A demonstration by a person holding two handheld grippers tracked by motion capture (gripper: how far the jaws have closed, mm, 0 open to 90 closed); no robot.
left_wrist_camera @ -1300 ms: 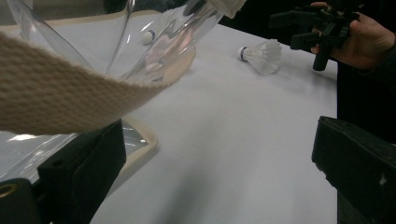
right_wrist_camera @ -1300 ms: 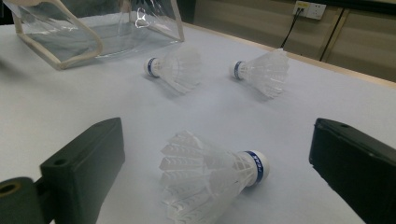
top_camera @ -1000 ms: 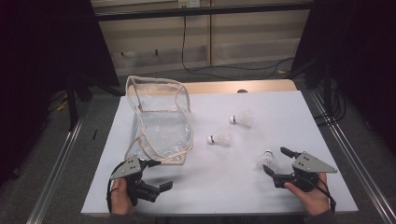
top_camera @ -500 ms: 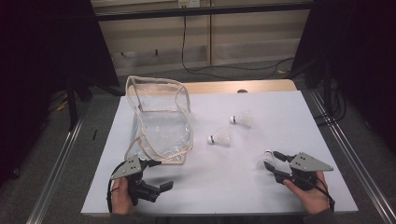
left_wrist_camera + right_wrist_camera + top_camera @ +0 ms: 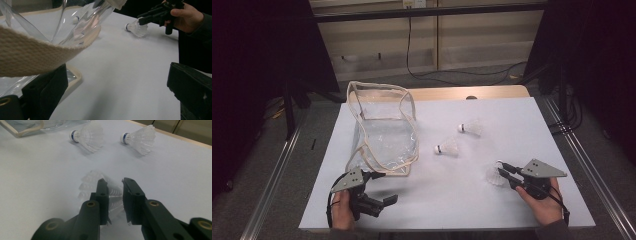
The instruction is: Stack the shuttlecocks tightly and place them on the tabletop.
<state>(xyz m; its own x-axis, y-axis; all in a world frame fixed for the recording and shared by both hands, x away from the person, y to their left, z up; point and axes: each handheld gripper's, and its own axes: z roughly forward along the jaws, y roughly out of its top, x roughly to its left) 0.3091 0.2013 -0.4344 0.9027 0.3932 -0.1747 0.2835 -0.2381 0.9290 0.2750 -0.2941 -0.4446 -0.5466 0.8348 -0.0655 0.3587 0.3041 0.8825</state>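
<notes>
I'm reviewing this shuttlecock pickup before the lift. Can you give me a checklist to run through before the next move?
1. Right gripper jaws around the near shuttlecock: ok; they have just been closing, feathers between them.
2. Firm pinch on it: cannot tell; the pads' contact is hidden.
3. Clear bag mouth open: ok, its rim stands up.
4. Left gripper holding the bag: not ok; jaws wide apart, strap lying over one.
5. Other two shuttlecocks clear of the right gripper: ok.
</notes>
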